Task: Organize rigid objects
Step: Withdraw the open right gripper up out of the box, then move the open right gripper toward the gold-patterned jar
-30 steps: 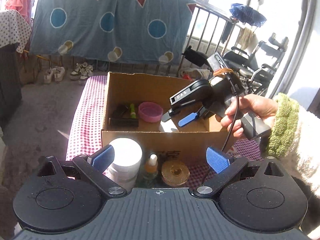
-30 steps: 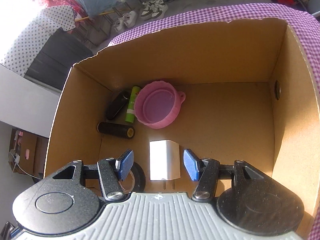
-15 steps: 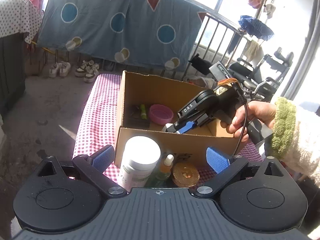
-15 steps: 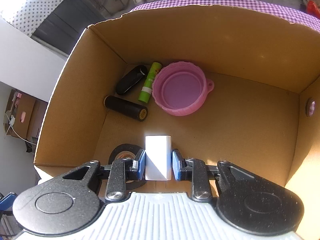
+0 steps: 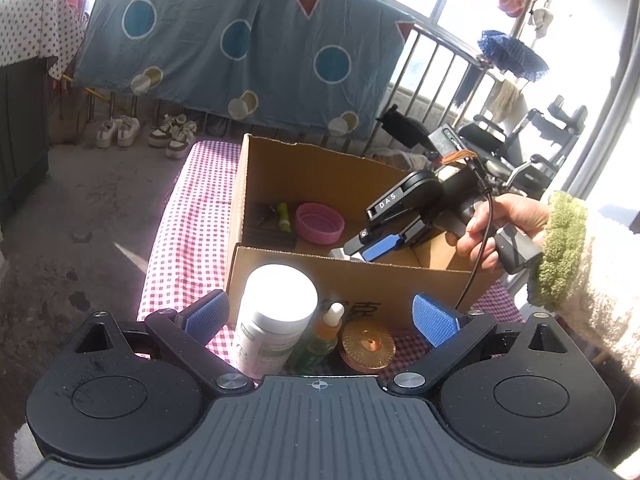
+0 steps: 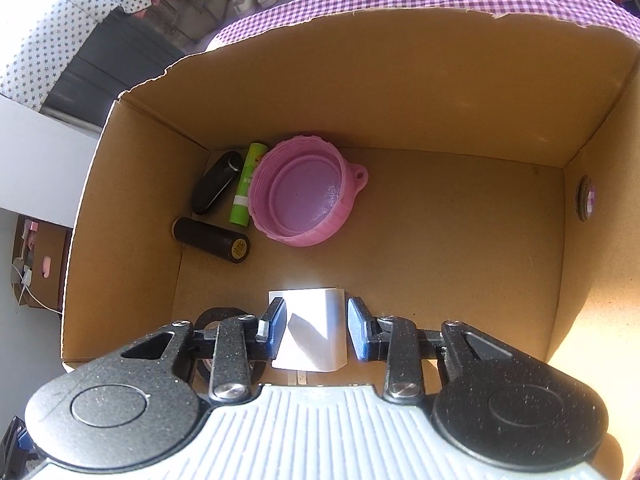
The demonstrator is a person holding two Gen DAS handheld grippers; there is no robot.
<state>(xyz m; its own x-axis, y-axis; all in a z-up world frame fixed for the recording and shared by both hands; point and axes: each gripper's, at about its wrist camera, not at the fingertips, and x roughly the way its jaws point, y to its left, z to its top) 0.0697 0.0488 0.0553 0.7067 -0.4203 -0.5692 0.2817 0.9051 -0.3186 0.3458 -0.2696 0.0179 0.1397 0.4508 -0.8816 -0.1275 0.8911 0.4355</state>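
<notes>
- Right gripper [image 6: 316, 330] fingers [image 6: 275, 330] stand narrow on either side of the white charger block [image 6: 310, 330]; a thin gap shows at each pad, so no squeeze. They have just been opening off it.
- Charger block lies on the floor of the cardboard box [image 6: 380, 92], near the front wall, prongs toward the camera.
- Black tape roll [image 6: 218, 316] just left of the charger, partly hidden behind the left finger.
- Back-left corner of the box: pink lid [image 6: 304, 196] open side up, green tube [image 6: 248, 184] touching its left edge, black oval case [image 6: 216, 188] beside the tube, black cylinder [image 6: 212, 240] lying in front of them.
- Left gripper [image 5: 320, 318] fingers [image 5: 206, 316] wide apart, nothing held, hovering in front of the box.
- Between them on the checked bench [image 5: 188, 220], outside the box: white jar [image 5: 276, 316], small dropper bottle [image 5: 324, 336], gold round tin [image 5: 368, 346], all upright, close together.
- In the left wrist view a hand [image 5: 500, 232] with a green cuff holds the right gripper tilted down into the box.
</notes>
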